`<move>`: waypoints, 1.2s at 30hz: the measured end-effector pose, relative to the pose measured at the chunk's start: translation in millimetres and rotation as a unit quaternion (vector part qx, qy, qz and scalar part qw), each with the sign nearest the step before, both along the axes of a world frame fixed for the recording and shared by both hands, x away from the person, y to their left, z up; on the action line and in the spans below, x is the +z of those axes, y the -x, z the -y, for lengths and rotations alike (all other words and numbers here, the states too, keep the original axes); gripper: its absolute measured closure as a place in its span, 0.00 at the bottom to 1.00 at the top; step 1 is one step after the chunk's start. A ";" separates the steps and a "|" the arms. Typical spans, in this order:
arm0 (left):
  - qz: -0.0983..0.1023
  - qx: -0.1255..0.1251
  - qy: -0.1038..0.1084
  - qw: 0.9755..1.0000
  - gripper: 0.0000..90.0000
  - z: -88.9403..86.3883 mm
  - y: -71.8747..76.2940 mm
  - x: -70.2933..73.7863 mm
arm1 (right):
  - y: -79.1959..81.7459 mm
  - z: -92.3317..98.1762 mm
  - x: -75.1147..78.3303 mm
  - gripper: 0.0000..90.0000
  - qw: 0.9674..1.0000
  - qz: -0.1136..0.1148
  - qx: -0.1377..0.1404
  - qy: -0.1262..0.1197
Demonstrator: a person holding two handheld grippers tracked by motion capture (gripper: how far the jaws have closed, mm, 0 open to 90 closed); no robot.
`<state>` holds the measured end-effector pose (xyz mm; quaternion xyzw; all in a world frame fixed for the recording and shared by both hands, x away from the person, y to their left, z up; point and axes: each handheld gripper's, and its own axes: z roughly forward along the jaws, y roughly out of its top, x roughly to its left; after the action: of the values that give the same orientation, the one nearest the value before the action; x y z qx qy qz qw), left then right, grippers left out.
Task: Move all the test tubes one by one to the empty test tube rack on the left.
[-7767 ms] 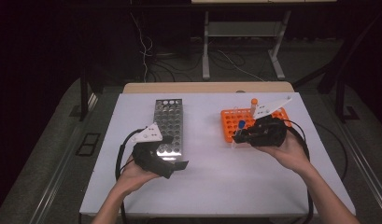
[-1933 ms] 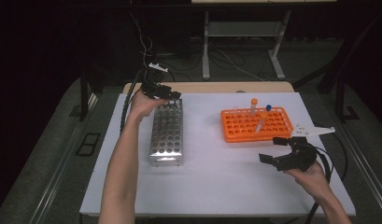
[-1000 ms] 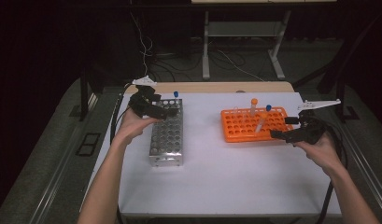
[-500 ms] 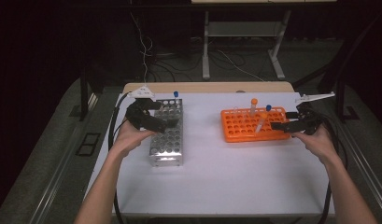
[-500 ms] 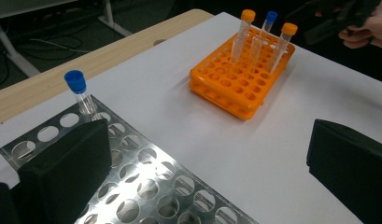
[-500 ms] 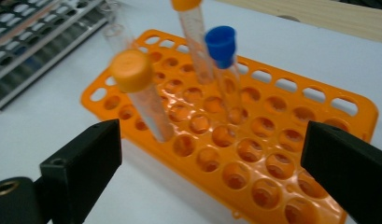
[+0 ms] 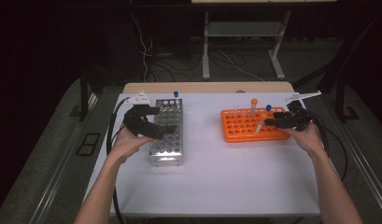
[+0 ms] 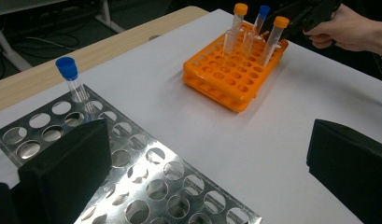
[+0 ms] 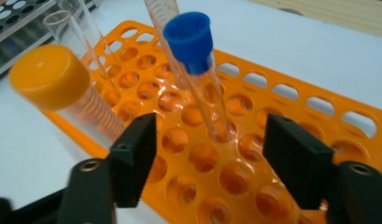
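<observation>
The counter (image 7: 212,186) carries a steel rack (image 7: 167,133) at left and an orange rack (image 7: 247,126) at right. The blue-capped tube (image 9: 198,70) stands tilted in the orange rack, between the right gripper's (image 9: 209,161) fingers. They have just been closing, now about half open, pads not yet on it. Best to centre on the glass below the cap, clear of the orange-capped tube (image 9: 62,91) beside it, then squeeze gently. The left gripper (image 8: 207,172) hovers over the steel rack, wide open and empty.
</observation>
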<state>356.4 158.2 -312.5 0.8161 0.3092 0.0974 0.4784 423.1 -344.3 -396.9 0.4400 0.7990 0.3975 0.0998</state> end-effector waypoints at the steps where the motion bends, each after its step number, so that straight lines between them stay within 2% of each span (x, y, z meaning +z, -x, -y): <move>1: -0.002 0.001 0.001 1.000 0.00 -0.3 -0.2 -0.3 | -0.9 -2.1 -0.9 0.45 1.000 0.002 0.000 0.000; 8: 0.002 -0.003 0.000 1.000 0.00 1.2 1.7 0.5 | -7.1 -8.4 -6.5 0.67 1.000 0.020 -0.017 0.010; 16: 0.003 -0.003 0.001 1.000 0.00 0.6 2.3 0.5 | -8.8 -14.9 -10.6 0.83 0.998 0.039 -0.021 0.033; 22: 0.002 -0.002 0.001 1.000 0.00 0.3 1.8 0.0 | -6.4 -13.4 -4.2 0.85 0.998 0.046 -0.034 0.036; 31: 0.000 -0.009 0.001 1.000 0.00 3.2 1.7 -0.3 | 5.3 -13.6 24.4 0.85 0.996 0.053 -0.033 0.056; 36: -0.001 -0.010 -0.001 1.000 0.00 4.4 2.5 0.2 | 14.8 -7.4 39.2 0.85 0.997 0.053 -0.031 0.049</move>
<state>353.8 153.8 -312.3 0.8199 0.3008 0.0923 0.4783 408.4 -336.9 -357.7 0.4376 0.7968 0.3775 0.1762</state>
